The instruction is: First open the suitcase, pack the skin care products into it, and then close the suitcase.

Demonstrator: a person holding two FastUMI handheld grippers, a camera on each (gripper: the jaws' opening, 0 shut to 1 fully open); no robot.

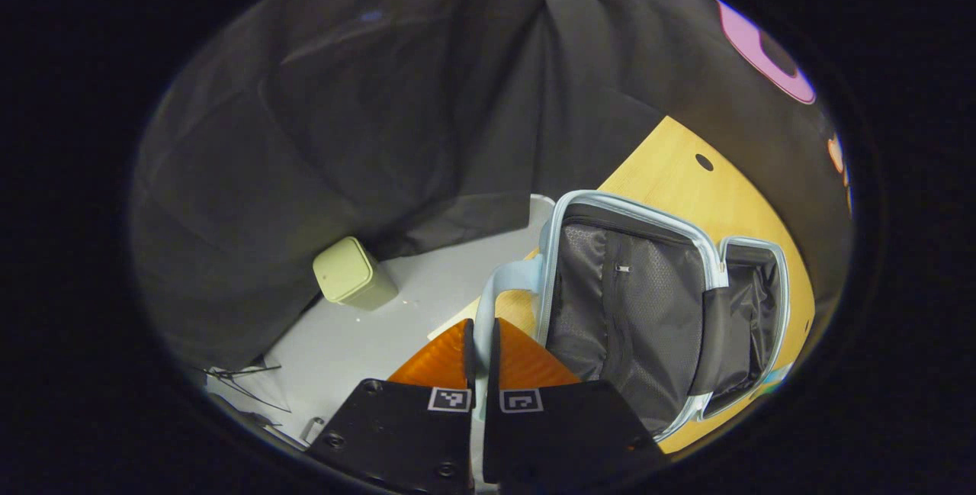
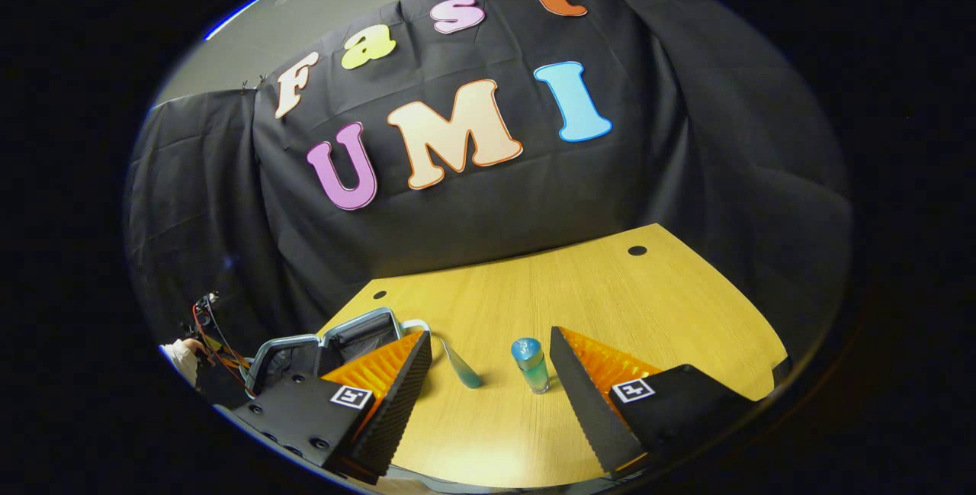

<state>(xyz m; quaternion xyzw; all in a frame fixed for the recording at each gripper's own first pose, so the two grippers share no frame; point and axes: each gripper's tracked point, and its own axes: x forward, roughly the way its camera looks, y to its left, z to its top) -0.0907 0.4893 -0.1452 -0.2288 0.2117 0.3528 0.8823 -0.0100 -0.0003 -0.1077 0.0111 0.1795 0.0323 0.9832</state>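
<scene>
1. Nearly closed on the left gripper: fingers pinching the pale blue handle of the suitcase, case open on the wooden table, mesh lining showing
2. Spread wide on the right gripper, holding nothing, hovering low over the table
3. Standing upright between its fingers, untouched: a small teal bottle
4. Lying just left of that: a teal tube, near the suitcase

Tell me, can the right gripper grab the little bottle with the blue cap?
Probably yes. The right gripper is open, the bottle stands upright on the table between its fingers, and nothing blocks it.
</scene>
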